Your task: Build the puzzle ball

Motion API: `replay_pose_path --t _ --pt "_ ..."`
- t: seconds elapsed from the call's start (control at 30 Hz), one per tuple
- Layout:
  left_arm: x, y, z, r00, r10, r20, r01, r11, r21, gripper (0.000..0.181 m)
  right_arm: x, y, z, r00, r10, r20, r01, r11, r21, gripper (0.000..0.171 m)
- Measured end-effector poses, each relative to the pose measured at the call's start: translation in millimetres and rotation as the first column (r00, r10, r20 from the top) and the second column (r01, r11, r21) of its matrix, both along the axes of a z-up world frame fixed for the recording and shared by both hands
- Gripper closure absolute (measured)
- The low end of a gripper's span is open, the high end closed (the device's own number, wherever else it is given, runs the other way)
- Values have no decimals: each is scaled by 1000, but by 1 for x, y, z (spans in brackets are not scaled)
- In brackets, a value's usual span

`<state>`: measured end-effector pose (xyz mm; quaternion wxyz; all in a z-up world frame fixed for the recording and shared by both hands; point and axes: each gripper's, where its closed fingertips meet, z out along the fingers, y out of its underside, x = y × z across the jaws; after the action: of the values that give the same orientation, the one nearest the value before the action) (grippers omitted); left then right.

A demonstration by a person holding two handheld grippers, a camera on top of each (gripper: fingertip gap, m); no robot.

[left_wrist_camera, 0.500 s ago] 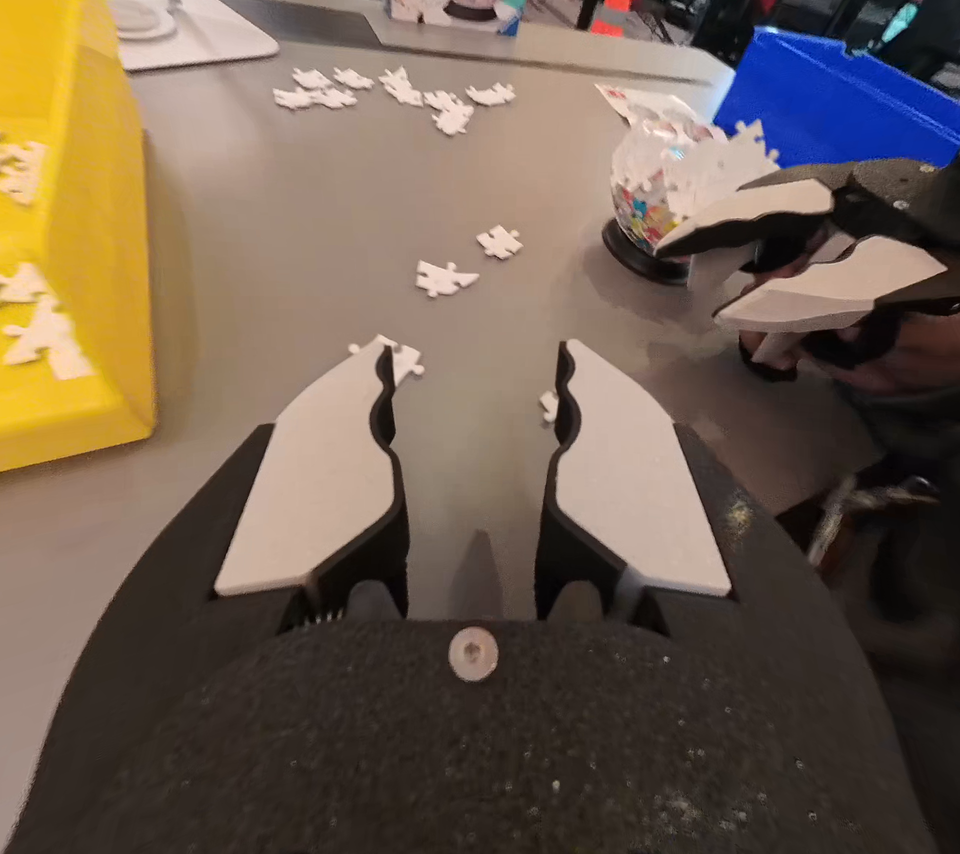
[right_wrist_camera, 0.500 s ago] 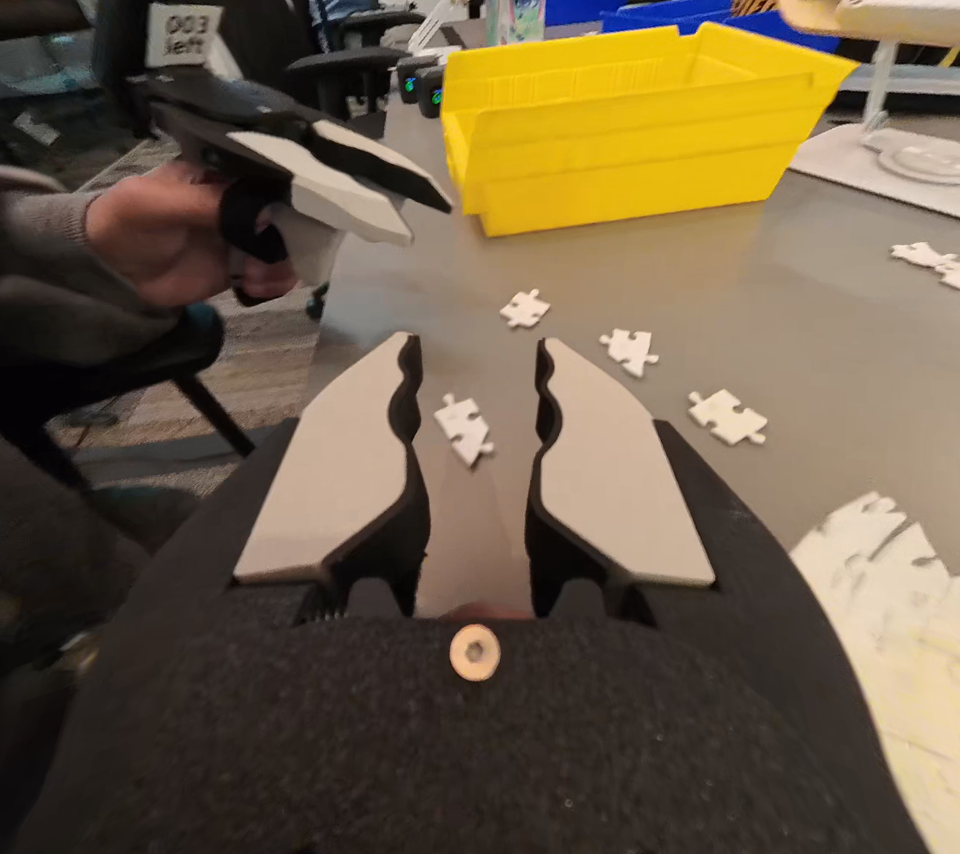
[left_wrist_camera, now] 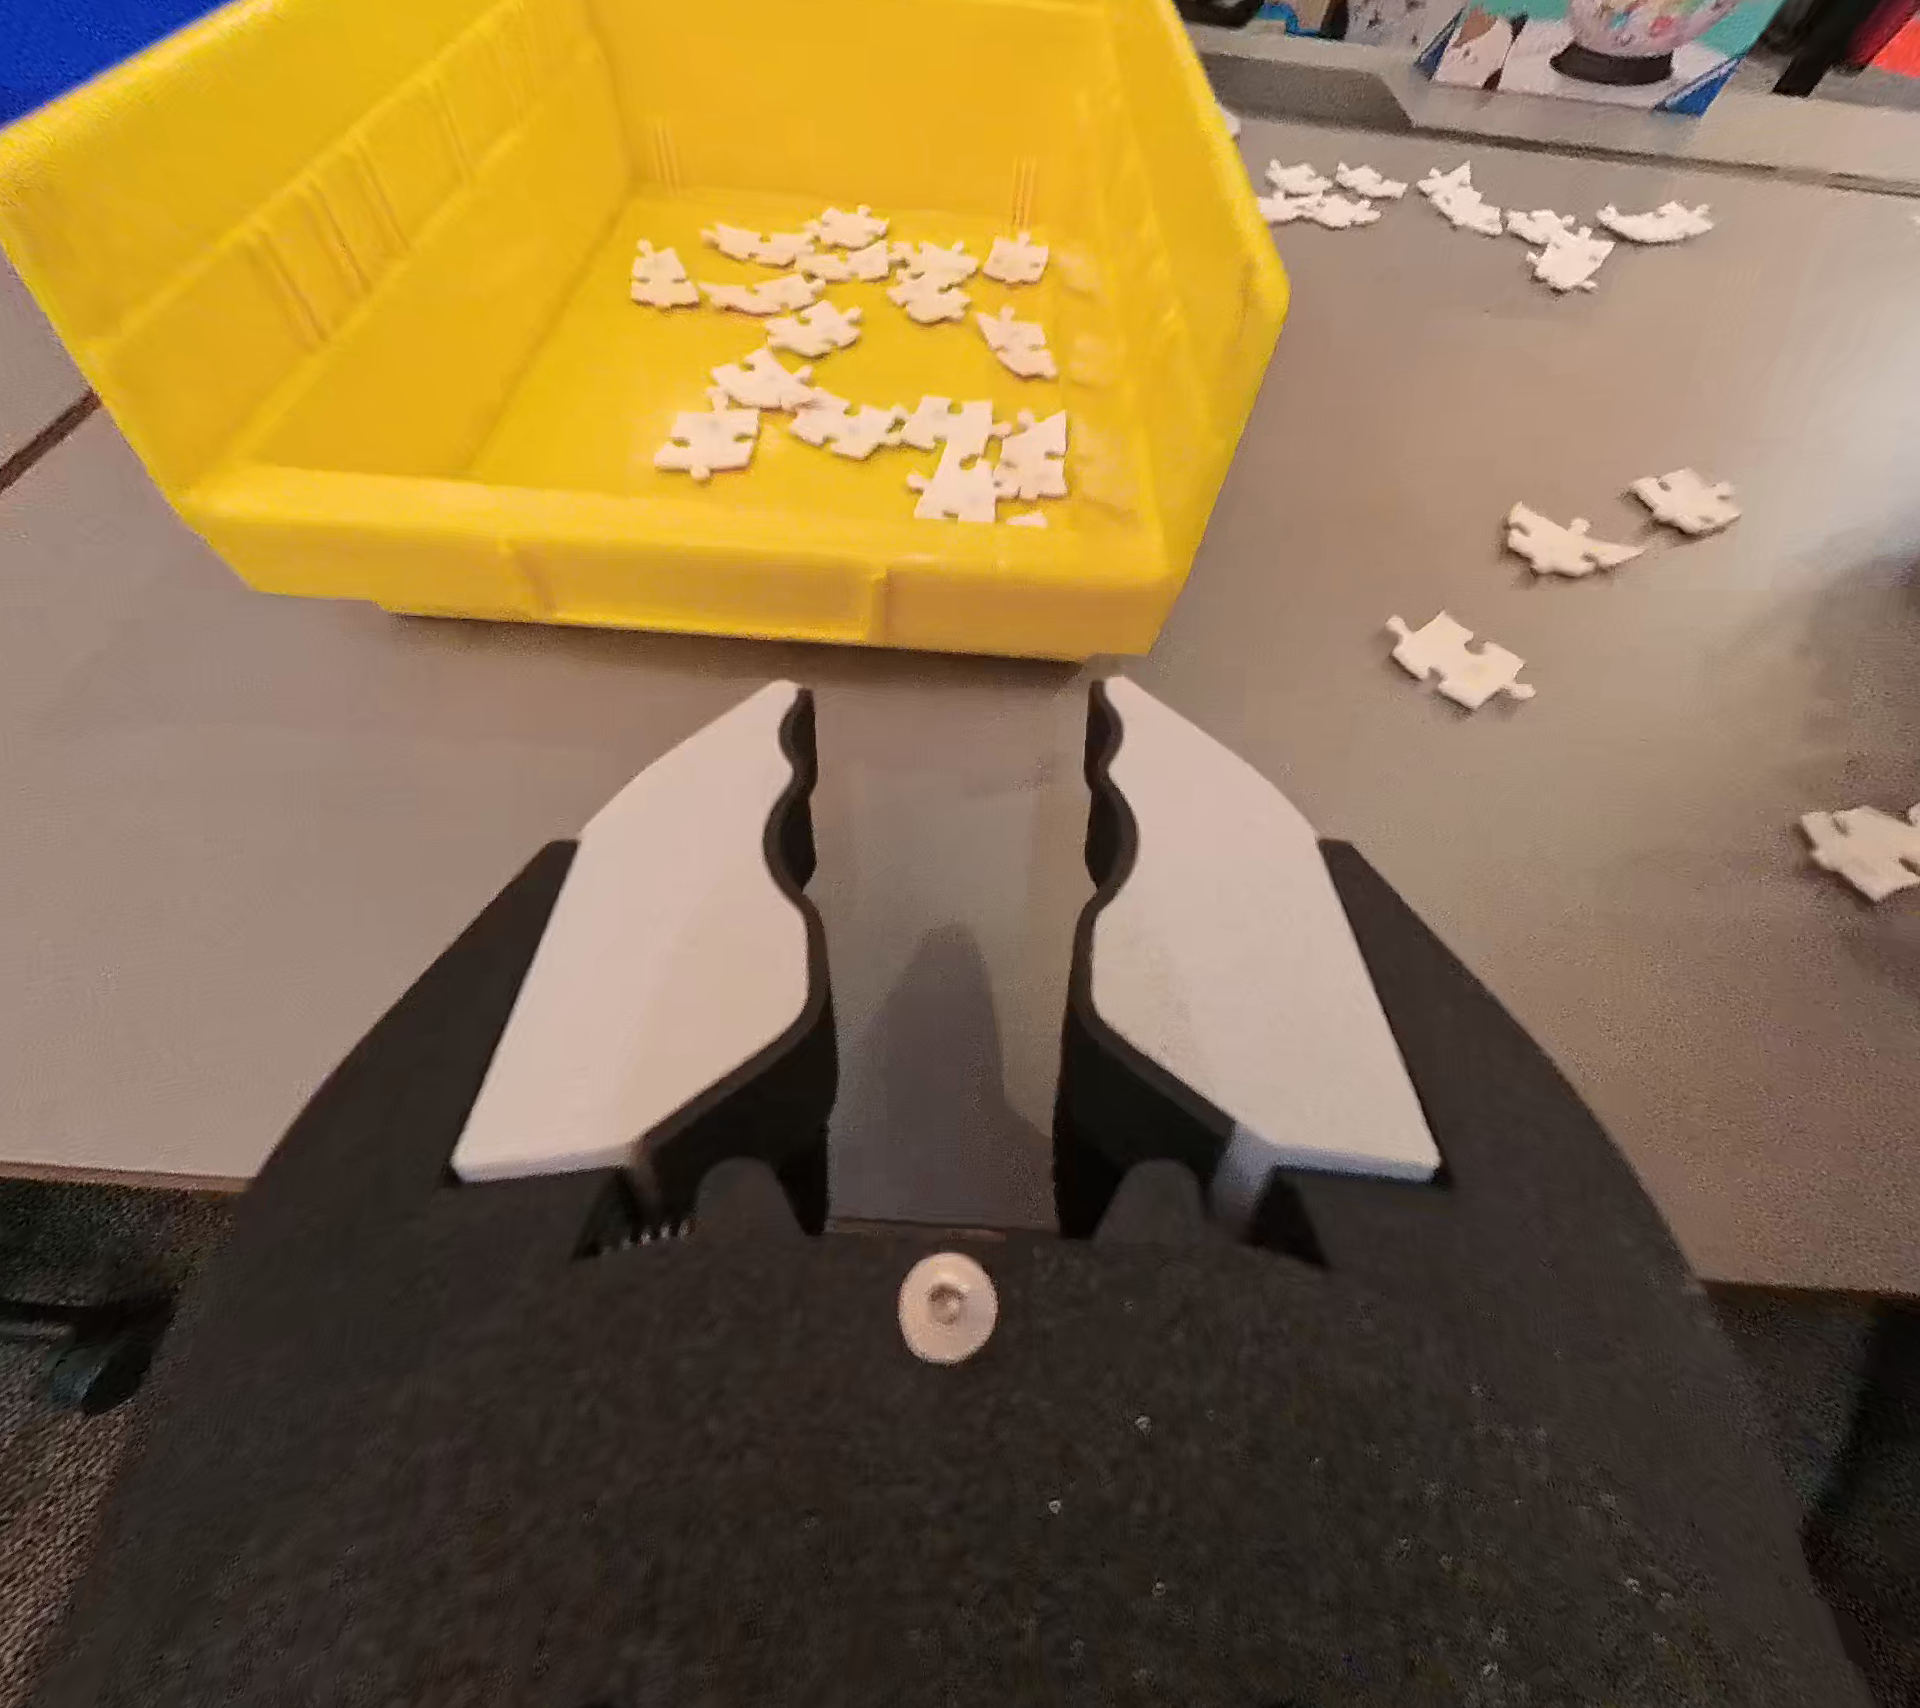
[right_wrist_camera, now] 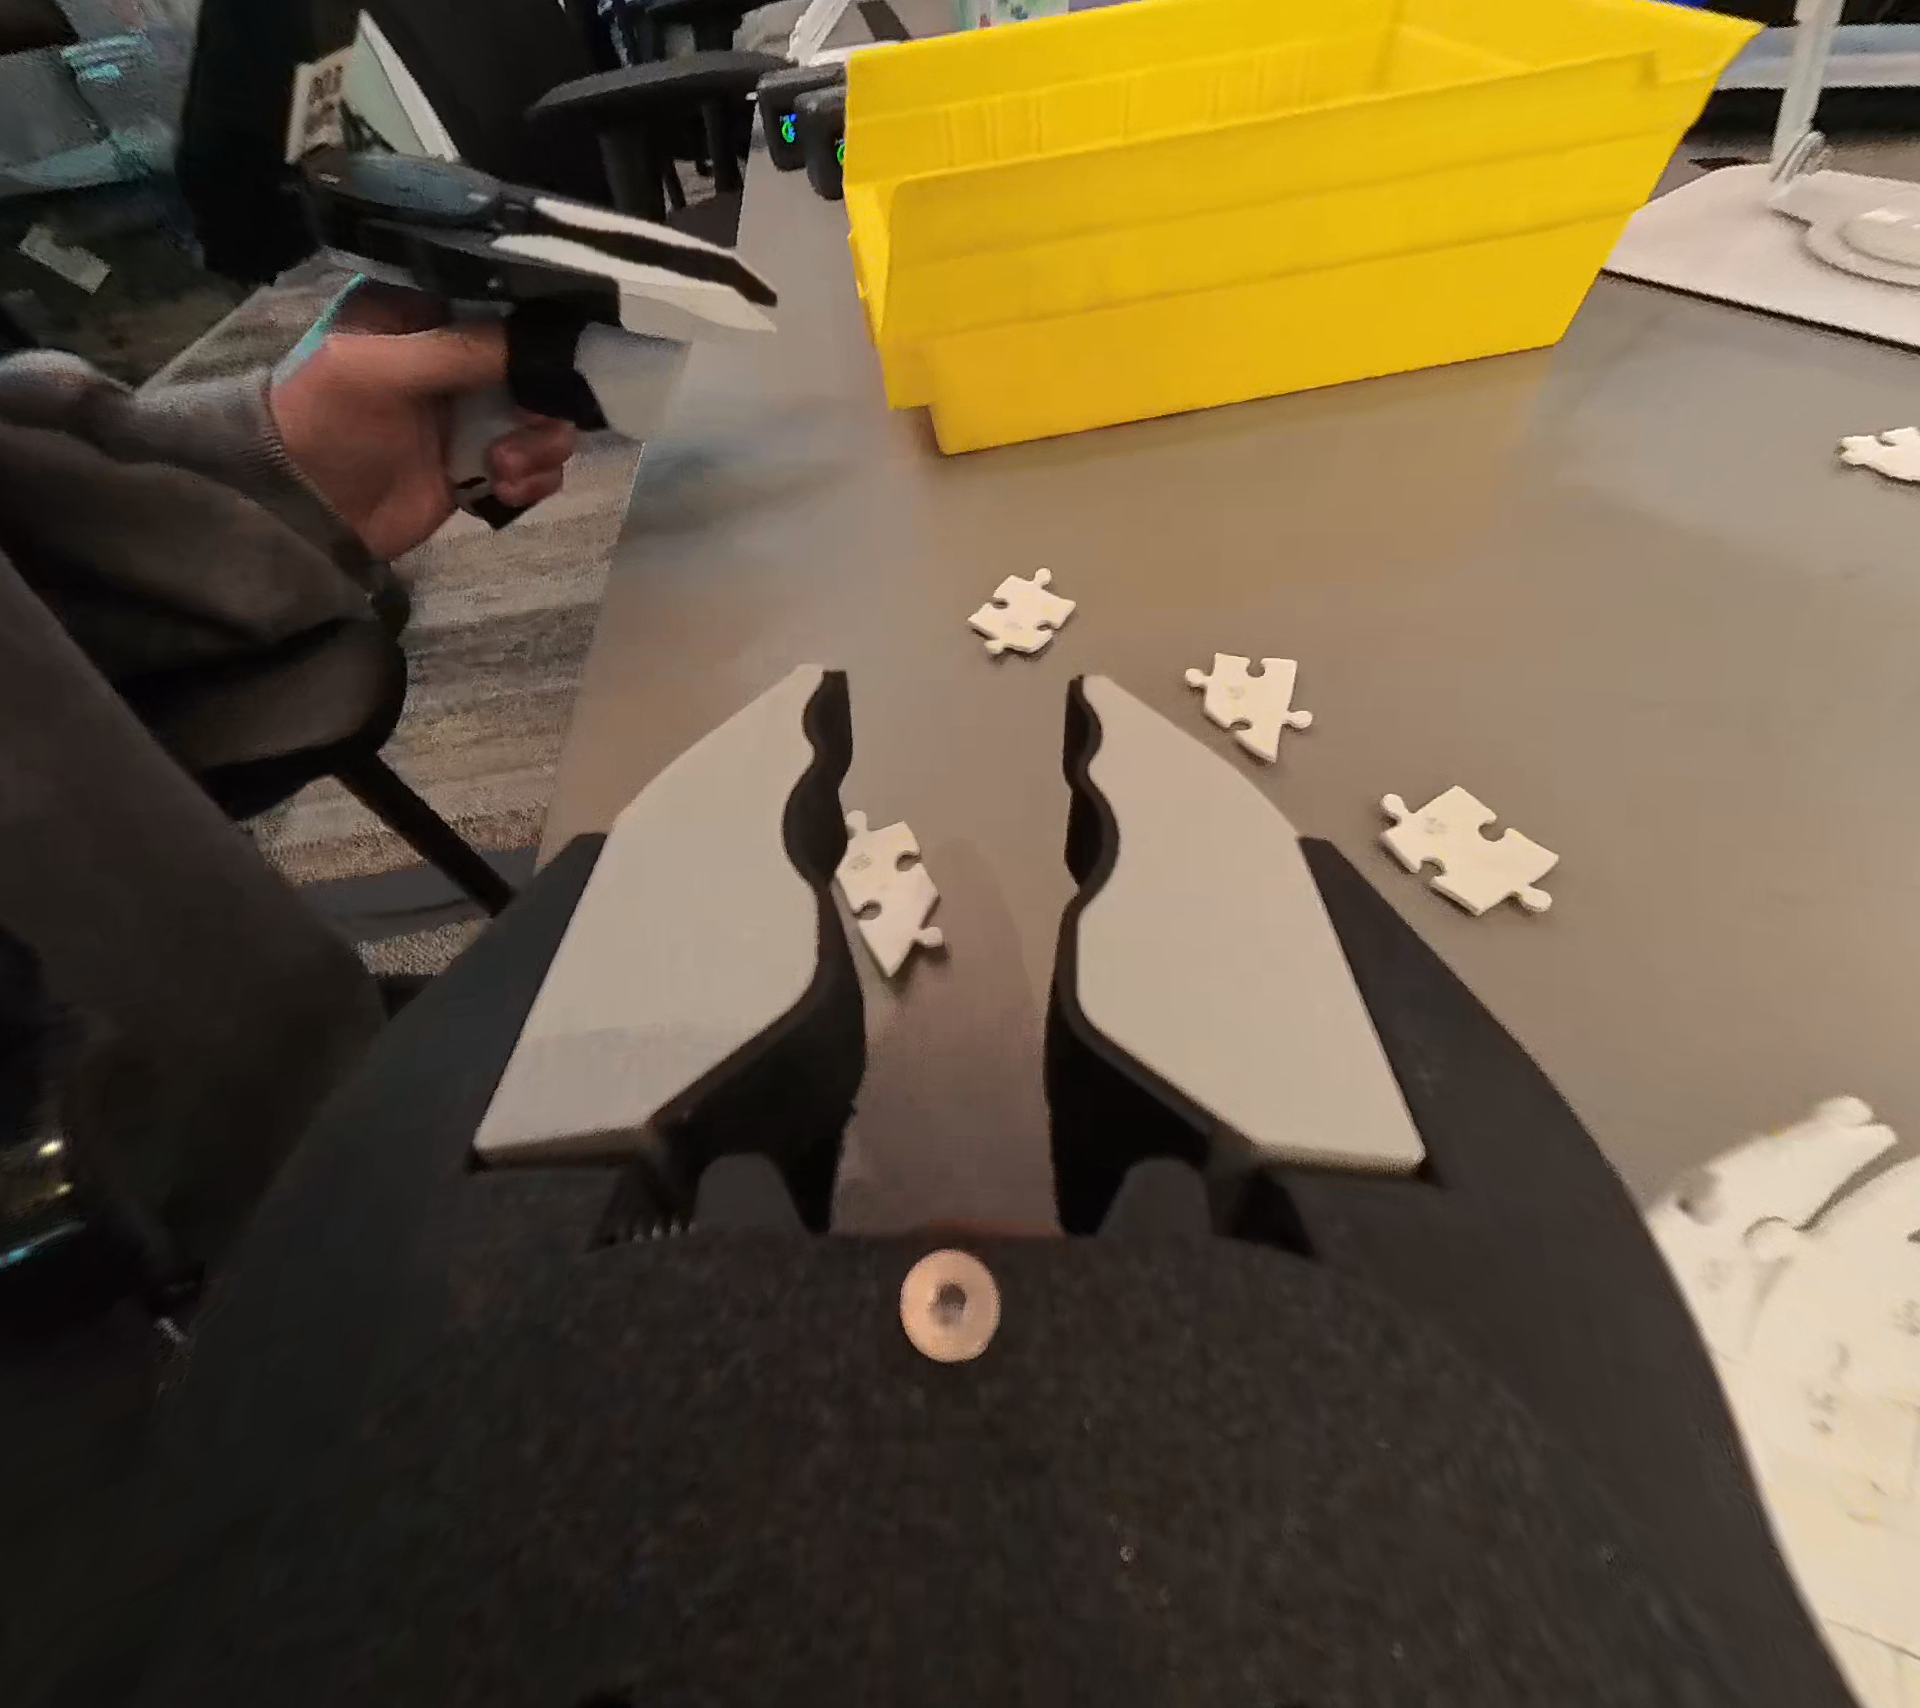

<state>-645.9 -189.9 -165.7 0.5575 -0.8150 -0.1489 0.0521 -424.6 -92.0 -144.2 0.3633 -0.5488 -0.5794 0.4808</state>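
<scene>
Table [left_wrist_camera: 312,827]: grey, carrying a yellow bin [left_wrist_camera: 416,515] far left.
Pieces [left_wrist_camera: 852,349]: lying white-side-up in the bin; others scattered right.
Left gripper [left_wrist_camera: 948,708]: gaping wide, gripping nothing.
Right gripper [right_wrist_camera: 958,694]: hanging open, empty, one piece [right_wrist_camera: 888,889] lying between its fingers.

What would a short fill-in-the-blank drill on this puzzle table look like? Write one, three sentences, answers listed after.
1. The loose white puzzle pieces in the left wrist view lie inside a bin whose colour is ____.
2. The left gripper points at the bin with its jaws ____ and nothing between them.
3. Below the right gripper, one puzzle piece lies flat on the grey ____.

Missing words: yellow; open; table
</scene>
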Motion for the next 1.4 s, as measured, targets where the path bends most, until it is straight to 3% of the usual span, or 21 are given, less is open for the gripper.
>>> replay_pose_path --t 0.17,0.33,0.83,1.4 --pt "-2 1 2 994 -28 104 23 998 55 127 -2 -12 -11 995 62 83 -63 998 9 132" --pt "-2 2 5 998 -30 51 28 999 45 127 -5 -14 -17 988 88 125 -88 996 -7 134" --pt "21 11 2 994 -104 28 104 995 -11 127 -1 -9 -9 996 52 68 -51 998 -23 128" --pt "17 15 -4 992 -96 85 96 995 1 128 -2 -9 -12 994 75 84 -69 995 -73 129"
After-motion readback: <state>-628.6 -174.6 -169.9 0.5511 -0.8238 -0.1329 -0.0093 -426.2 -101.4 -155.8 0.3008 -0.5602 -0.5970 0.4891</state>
